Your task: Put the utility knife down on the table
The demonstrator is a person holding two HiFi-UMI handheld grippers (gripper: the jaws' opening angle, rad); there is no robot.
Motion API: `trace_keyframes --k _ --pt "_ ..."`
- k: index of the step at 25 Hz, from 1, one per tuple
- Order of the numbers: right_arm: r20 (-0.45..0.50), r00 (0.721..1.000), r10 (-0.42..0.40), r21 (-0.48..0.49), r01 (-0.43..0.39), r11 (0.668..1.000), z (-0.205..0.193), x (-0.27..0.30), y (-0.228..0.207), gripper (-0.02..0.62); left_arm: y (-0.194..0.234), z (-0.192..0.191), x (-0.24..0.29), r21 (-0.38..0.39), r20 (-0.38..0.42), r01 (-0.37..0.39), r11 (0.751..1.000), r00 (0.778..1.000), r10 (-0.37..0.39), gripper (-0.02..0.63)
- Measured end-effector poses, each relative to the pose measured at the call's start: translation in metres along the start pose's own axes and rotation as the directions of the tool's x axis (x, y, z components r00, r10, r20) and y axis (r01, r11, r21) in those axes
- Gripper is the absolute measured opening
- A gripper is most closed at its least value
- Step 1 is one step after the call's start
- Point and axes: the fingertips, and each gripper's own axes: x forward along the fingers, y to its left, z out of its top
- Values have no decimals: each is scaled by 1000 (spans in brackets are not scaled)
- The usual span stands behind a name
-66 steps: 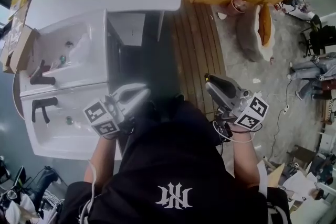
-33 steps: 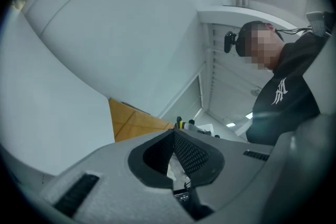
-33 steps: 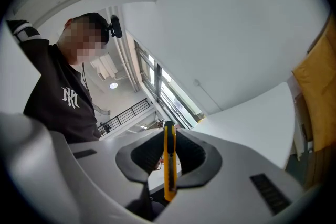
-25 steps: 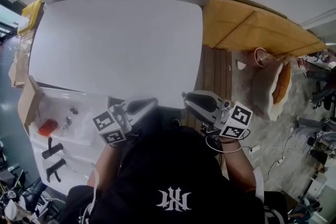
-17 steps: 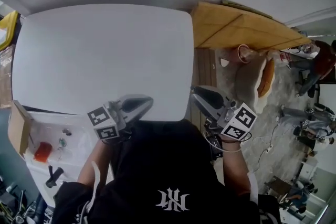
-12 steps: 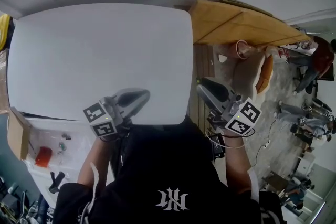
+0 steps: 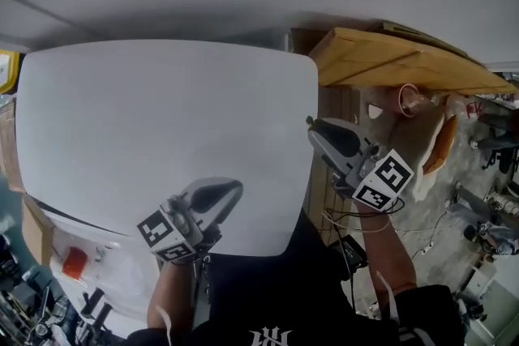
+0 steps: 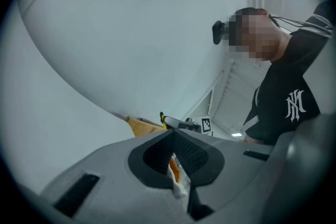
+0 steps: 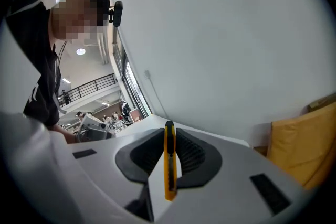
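At lower left of the head view, a white basin (image 7: 122,251) holds a small red thing (image 7: 74,262). Right tongs (image 7: 316,128) clamp the slim yellow utility knife (image 9: 169,165), now nearer than before to the right edge of the smooth white bench (image 7: 162,117). Left tongs (image 7: 231,189), over its lower edge, pinch an orange-and-white scrap (image 8: 175,173).

I'm wearing a black shirt (image 7: 268,292) bearing a white monogram (image 8: 295,104) | grey-shelled left gripper (image 7: 235,187) and right gripper (image 7: 311,126) are each showing a black-and-white marker cube (image 7: 383,181) | thin cables (image 7: 357,216) are looping at my right wrist
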Motion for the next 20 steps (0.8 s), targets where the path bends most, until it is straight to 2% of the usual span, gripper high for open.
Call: trace_keyframes --k 2,6,9,11,14,20 --pt "-10 1000 11 -19 -11 1000 -9 20 -42 58 23 -8 24 15 -29 -36 999 999 37 6" --pt "-68 998 1 -154 -11 988 -19 59 -95 58 65 -2 51 21 -18 -102 995 995 103 5" --pt "-108 994 14 -190 -35 981 -27 85 -117 58 97 -2 64 122 -60 -194 973 977 203 5" --pt "-141 990 24 -207 -53 977 -34 100 -126 58 112 -3 71 177 -83 -224 958 967 241 6" --pt "-209 978 -5 -261 -51 964 -48 113 -135 58 121 -9 76 199 -96 -229 953 963 251 5" --pt "-315 948 -45 -373 -80 924 -72 120 -143 58 118 -23 91 166 -86 -219 962 968 235 5"
